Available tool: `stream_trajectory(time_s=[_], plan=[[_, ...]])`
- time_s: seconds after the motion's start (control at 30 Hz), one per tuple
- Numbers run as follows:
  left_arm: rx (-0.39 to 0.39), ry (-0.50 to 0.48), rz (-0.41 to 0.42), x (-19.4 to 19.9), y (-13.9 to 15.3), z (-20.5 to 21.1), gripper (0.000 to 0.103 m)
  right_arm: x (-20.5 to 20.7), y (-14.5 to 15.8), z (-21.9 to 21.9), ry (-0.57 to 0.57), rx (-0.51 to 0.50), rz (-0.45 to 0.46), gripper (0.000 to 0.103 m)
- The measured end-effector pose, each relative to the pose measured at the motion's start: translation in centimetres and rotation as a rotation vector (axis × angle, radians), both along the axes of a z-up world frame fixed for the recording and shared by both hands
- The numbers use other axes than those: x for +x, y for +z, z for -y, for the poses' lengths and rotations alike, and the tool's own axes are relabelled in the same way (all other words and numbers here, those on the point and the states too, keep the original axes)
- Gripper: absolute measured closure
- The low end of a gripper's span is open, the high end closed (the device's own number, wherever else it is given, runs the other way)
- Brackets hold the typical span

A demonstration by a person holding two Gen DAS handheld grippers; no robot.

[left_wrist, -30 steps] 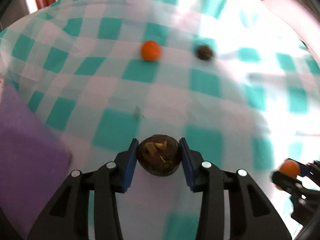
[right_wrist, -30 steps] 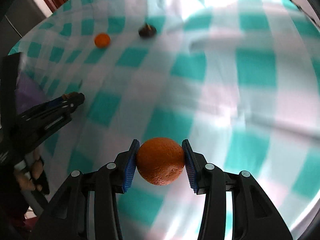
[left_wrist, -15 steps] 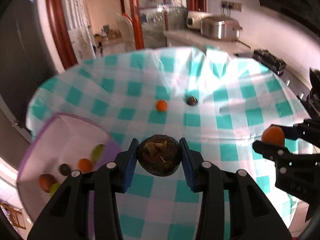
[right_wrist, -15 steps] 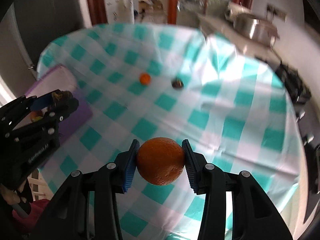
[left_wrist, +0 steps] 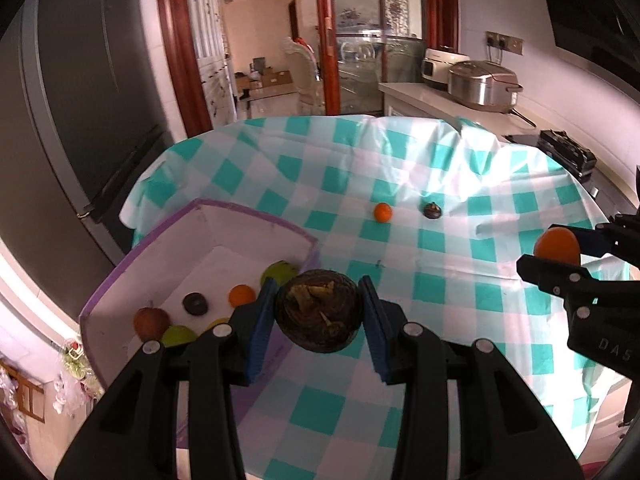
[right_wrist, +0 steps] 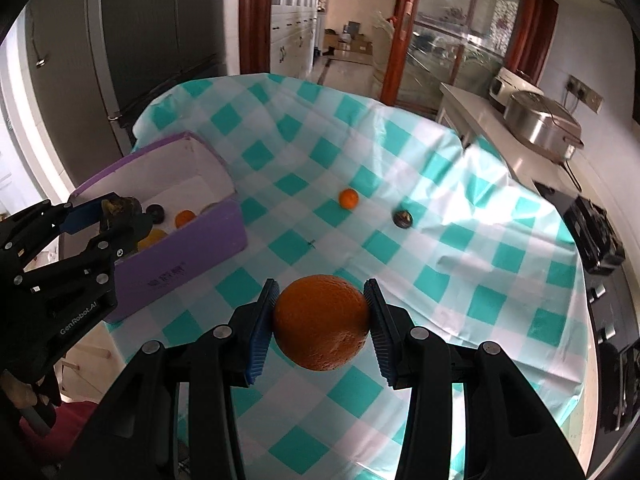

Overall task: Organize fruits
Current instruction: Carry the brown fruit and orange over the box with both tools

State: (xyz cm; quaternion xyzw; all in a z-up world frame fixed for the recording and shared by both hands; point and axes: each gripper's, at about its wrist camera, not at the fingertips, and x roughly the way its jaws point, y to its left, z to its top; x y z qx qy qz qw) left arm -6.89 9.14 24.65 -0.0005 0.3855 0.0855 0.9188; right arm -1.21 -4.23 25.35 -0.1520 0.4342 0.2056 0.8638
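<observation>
- Fruits split three ways: two clamped in grippers, two loose on tablecloth, rest in purple box.
- Left gripper (left_wrist: 319, 312): clamped on dark brown fruit (left_wrist: 319, 311), blue pads (left_wrist: 262, 320) pressing both sides; held up above near wall of purple box (left_wrist: 120, 280) at cloth's left edge.
- Right gripper (right_wrist: 321, 322): clamped on large orange (right_wrist: 321, 322), pads (right_wrist: 262, 322) tight on both flanks; held above teal-and-white checked tablecloth (right_wrist: 480, 280), clear of cloth.
- Same pair seen crosswise: right gripper with orange at right edge of left wrist view, left gripper with dark fruit over box at left edge of right wrist view.
- Loose on cloth: small orange (left_wrist: 383, 212) and small dark fruit (left_wrist: 432, 211), near each other, not touching, well apart from box.
- Inside box, white floor: red apple (left_wrist: 150, 322), green fruit (left_wrist: 178, 336), dark round fruit (left_wrist: 195, 303), small orange fruit (left_wrist: 241, 295), another green fruit (left_wrist: 280, 270) partly hidden behind left pad; yellowish piece beside it, kind unclear.
- Box open-topped, printed text on purple side wall, too small to read.
- Background: steel cooker (left_wrist: 482, 86) on counter, wooden door frame (left_wrist: 176, 40), dark fridge (left_wrist: 80, 120) at left.
</observation>
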Motion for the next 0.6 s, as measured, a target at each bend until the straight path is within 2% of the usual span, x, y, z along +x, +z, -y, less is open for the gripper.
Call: stream_trajectory(time_s=[0.27,0.6], plan=[[-0.012,0.023,0.002,-0.8,-0.3,-3.2,0.061,-0.1,0.1,-3.7,0.027,-0.021,0.013,0.060],[-0.049,0.072,-0.020,-0.1,-1.5,-12.2,0.061,0.9,-1.1,-12.5,0.082,-0.070,-0.004,0.060]])
